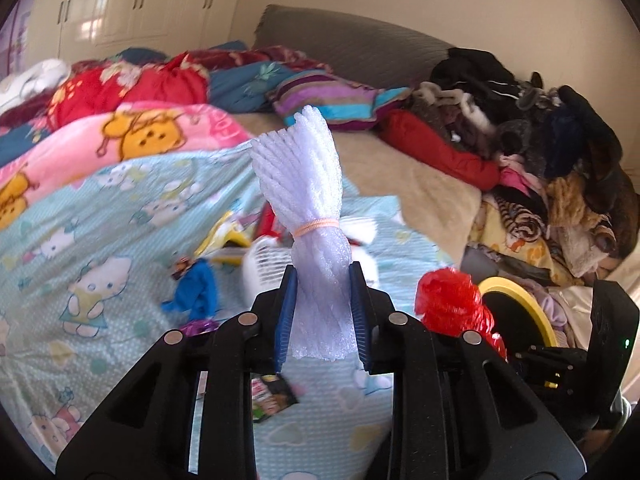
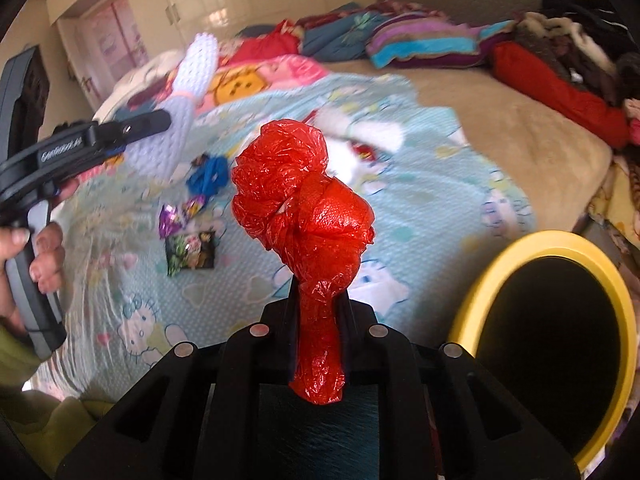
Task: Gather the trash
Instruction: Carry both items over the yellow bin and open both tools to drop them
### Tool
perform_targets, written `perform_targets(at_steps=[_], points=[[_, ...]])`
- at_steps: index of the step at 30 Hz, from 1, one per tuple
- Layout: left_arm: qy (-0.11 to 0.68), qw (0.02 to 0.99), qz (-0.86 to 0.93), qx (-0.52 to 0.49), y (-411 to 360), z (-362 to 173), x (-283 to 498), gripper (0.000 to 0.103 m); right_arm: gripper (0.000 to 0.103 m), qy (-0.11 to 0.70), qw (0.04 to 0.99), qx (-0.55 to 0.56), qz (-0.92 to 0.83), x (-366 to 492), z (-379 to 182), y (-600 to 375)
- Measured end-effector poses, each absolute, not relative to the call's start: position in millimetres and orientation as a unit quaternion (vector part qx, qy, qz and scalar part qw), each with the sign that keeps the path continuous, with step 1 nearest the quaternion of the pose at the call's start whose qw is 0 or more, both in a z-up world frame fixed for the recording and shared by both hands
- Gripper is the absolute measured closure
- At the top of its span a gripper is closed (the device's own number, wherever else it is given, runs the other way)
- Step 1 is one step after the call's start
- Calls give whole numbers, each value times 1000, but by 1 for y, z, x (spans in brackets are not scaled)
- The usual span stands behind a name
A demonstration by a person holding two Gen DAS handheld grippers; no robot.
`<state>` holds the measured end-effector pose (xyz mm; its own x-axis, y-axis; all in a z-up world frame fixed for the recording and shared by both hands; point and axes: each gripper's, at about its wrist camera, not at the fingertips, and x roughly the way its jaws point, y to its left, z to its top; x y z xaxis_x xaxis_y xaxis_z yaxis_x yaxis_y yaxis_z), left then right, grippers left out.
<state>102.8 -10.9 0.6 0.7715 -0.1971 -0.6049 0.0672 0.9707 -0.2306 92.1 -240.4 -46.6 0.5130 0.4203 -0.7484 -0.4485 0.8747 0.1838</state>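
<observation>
Bedroom clutter fills the view: a wide bed (image 2: 520, 148) with a pale blue cartoon-cat quilt (image 1: 100, 248) spread over its near half, a pink cartoon blanket (image 1: 132, 136) behind it, a striped pillow (image 1: 332, 100) near the grey headboard (image 1: 352, 44), and a heap of dark clothes (image 1: 540, 120) along the far side. Cream wardrobe doors (image 1: 132, 4) line the back wall.

The left hand-held gripper (image 1: 323, 312) is clamped on a bundle of white foam netting (image 1: 308, 184), its blue pads (image 1: 286, 312) pressing the lower end, and the bundle stands upright above the jaws with a thin pale band around its waist. From the right wrist view a hand (image 2: 38, 256) is seen wrapped around that gripper's handle.

The right hand-held gripper (image 2: 320, 320) is closed tight on the neck of a crumpled red plastic bag (image 2: 304, 208), whose knotted bulk rises above the fingers. Just beside it, low on the right, is a bin with a yellow rim (image 2: 560, 240) and a dark inside.

Still lying on the quilt are a blue scrap (image 2: 210, 174), a shiny purple wrapper (image 2: 180, 212), a dark printed snack packet (image 2: 190, 254) and some white pieces (image 2: 372, 132), blurred, farther back.
</observation>
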Motion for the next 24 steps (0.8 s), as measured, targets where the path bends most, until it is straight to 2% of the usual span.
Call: perform_targets(at_steps=[24], points=[[333,925,-179,-40,-114,4,93,83,88,410,901,62,128,86,-34,-354]])
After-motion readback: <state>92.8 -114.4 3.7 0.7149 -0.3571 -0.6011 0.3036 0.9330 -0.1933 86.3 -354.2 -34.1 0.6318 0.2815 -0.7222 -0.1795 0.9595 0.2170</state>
